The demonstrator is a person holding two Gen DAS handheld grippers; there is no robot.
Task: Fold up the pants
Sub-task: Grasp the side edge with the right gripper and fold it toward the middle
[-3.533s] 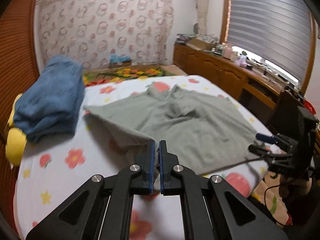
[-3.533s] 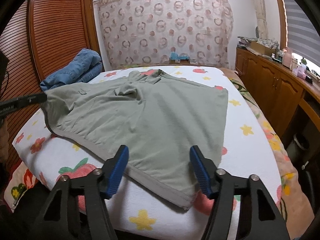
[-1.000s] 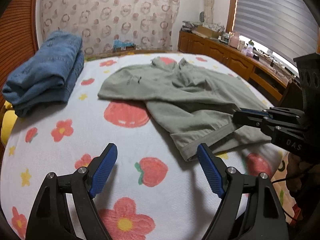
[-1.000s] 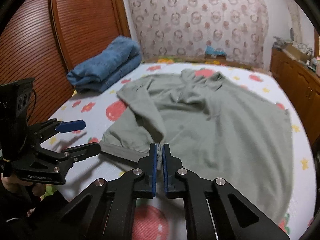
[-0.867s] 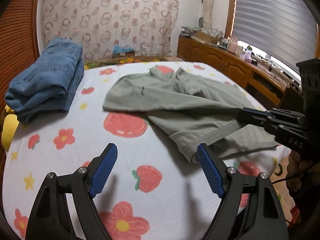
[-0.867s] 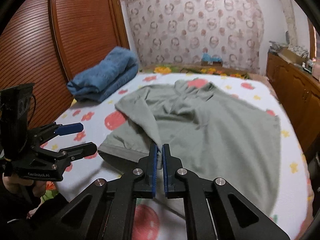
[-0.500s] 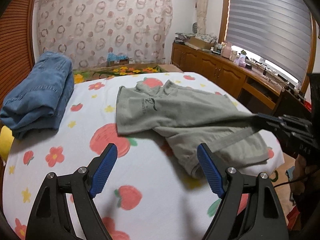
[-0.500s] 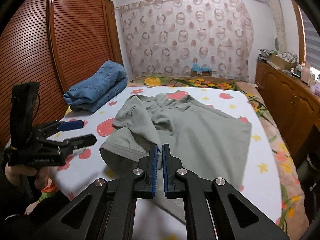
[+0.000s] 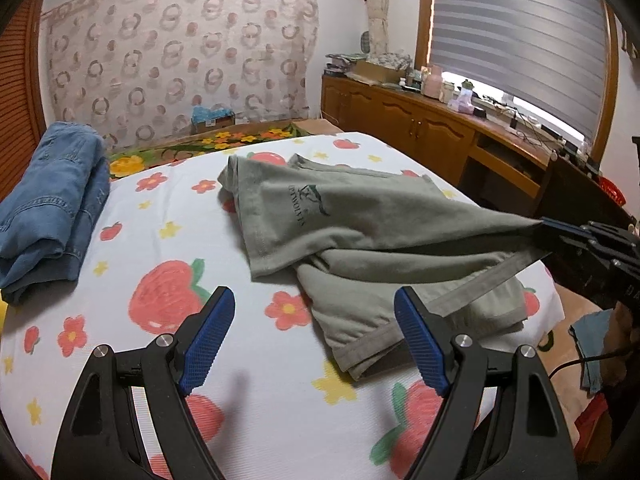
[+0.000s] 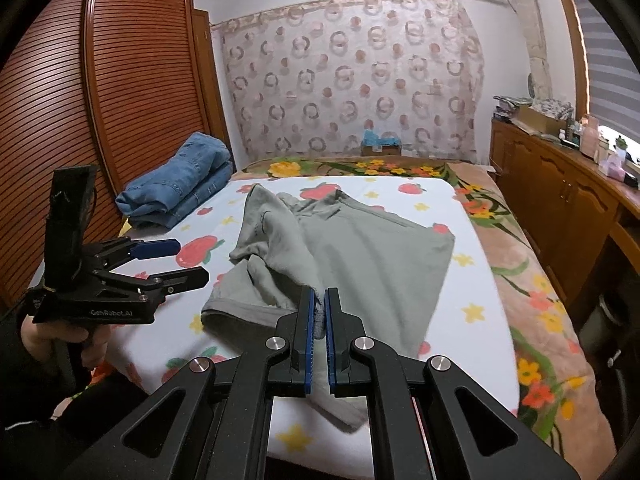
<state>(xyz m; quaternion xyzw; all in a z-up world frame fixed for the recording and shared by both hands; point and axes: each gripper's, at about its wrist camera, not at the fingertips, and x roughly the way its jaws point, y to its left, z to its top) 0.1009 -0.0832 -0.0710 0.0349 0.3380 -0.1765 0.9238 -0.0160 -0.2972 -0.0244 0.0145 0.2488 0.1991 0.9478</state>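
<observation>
Left wrist: left claw [image 9: 314,340] is wide, holding nothing, hovering over the bed [image 9: 132,360] short of the pants [image 9: 360,232]. Pants lie mid-bed, green-grey, half folded. One layer is drawn taut to the right into the right claw [image 9: 546,227], whose jaws are pinched on a corner. The hem band [image 9: 376,344] sits bunched just ahead of the left claw's right finger. Jeans [image 9: 52,200] are stacked at far left, well apart.

Risk here: the grip looks like a thin bite on one corner. More pull and the cloth could slip out and the fold collapse. With only one side held, the lower layer can drag and skew, so edges won't line up.

Right wrist: right claw [image 10: 318,320] is near closed, with a wad of pants [image 10: 360,248] between the pads. The left claw [image 10: 176,260] is spread and off the cloth, to the left over the bed [image 10: 472,320] edge. Jeans [image 10: 180,184] are far left by the wardrobe [image 10: 120,100].

Only this view shows the bite itself, and that the right half lies flat to the far edge while the left half is heaped. Only the left view shows the logo, the tension line and the crumpled lower leg.

Risk: the heap under the lifted layer gets trapped as a crease if it's laid down as is.
</observation>
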